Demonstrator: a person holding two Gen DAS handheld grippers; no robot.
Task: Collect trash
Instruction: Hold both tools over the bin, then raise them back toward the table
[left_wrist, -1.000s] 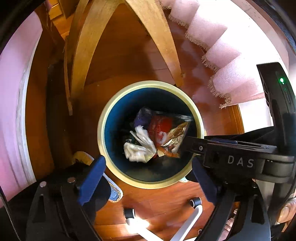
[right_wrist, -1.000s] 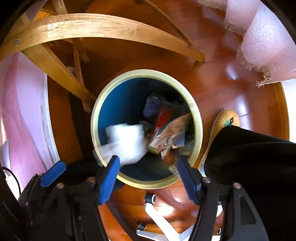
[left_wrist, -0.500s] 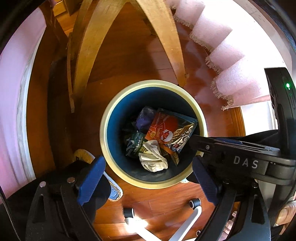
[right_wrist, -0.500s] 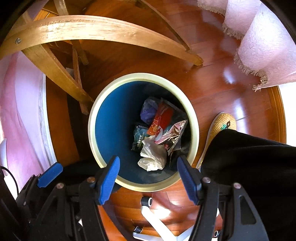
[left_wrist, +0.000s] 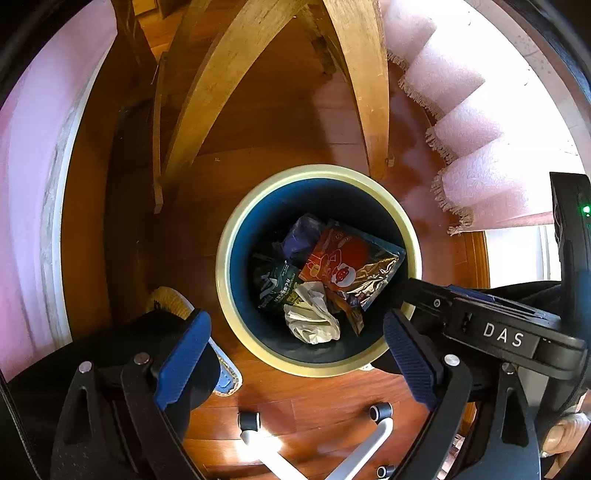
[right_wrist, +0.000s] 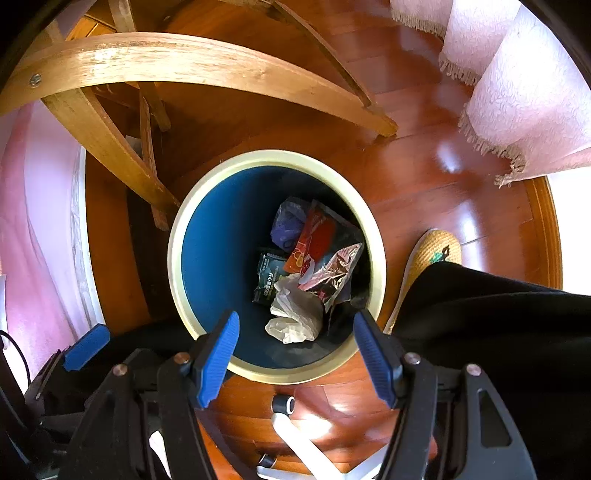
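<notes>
Cream-rimmed and blue inside, the round bin (left_wrist: 225, 273) (right_wrist: 207, 236) stands upright on the wooden floor (left_wrist: 288, 122) (right_wrist: 424, 192), its mouth facing straight up toward both cameras; the trash lies at its bottom. A crumpled white tissue (left_wrist: 314, 319) (right_wrist: 295, 317) sits nearest the lower rim, a rough ball with no clear long axis; touching it above is a red snack wrapper (left_wrist: 340, 258) (right_wrist: 314, 240), lying flat, with its long axis running diagonally from the tissue toward the far right wall of the bin; a dark green packet (left_wrist: 277, 284) (right_wrist: 267, 277) lies just left of the wrapper, and a purple scrap (left_wrist: 301, 232) (right_wrist: 288, 221) beyond both. The left hand-held gripper (left_wrist: 295, 354) hangs over the bin's near rim with its blue fingers (left_wrist: 181, 358) well apart, nothing between them; the right hand-held gripper (right_wrist: 295, 354) likewise stands wide apart and empty above the rim. Curved wooden legs (left_wrist: 221, 81) (right_wrist: 166, 62) stand beyond the bin; a yellow slipper (right_wrist: 436, 251) rests on the floor just right of it.
</notes>
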